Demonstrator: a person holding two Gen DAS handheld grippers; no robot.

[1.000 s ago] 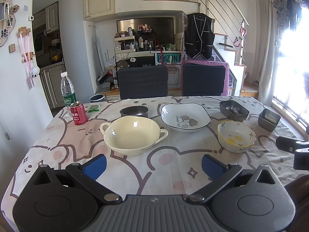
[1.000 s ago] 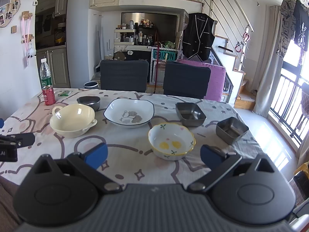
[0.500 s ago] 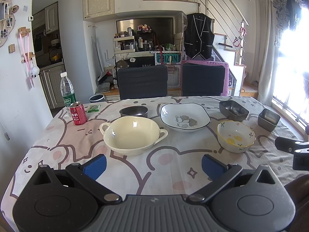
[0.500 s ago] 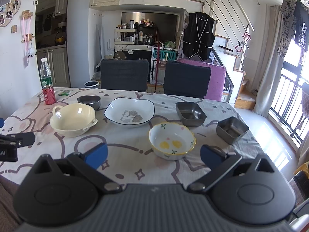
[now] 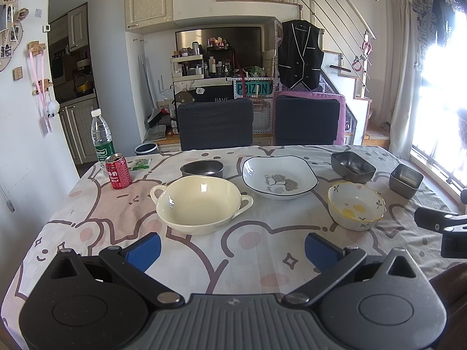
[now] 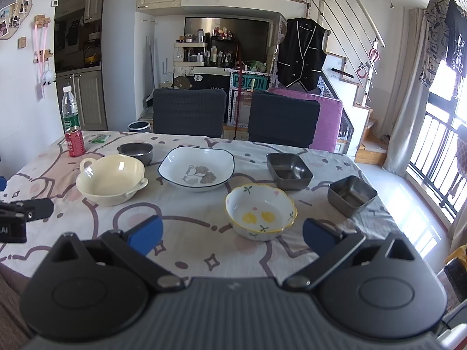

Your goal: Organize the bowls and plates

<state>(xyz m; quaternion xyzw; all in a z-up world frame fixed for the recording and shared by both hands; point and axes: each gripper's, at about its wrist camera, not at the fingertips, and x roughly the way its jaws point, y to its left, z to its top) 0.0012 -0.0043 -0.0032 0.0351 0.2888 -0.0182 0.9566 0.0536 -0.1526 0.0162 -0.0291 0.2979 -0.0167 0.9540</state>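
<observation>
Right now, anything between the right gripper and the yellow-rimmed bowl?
Nothing visible. The right gripper is open, and the yellow-rimmed bowl sits straight ahead between its fingers, with only bare tablecloth before it. The small steel tray sits off to the right.

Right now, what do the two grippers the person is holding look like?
Both look alike. The left gripper has a grey ribbed body, two black rounded housings with triangular cut-outs, black arms with silver pivot screws, and blue pads. The right gripper shows the same grey, black and blue parts. No cables or sleeves can be made out.
</observation>
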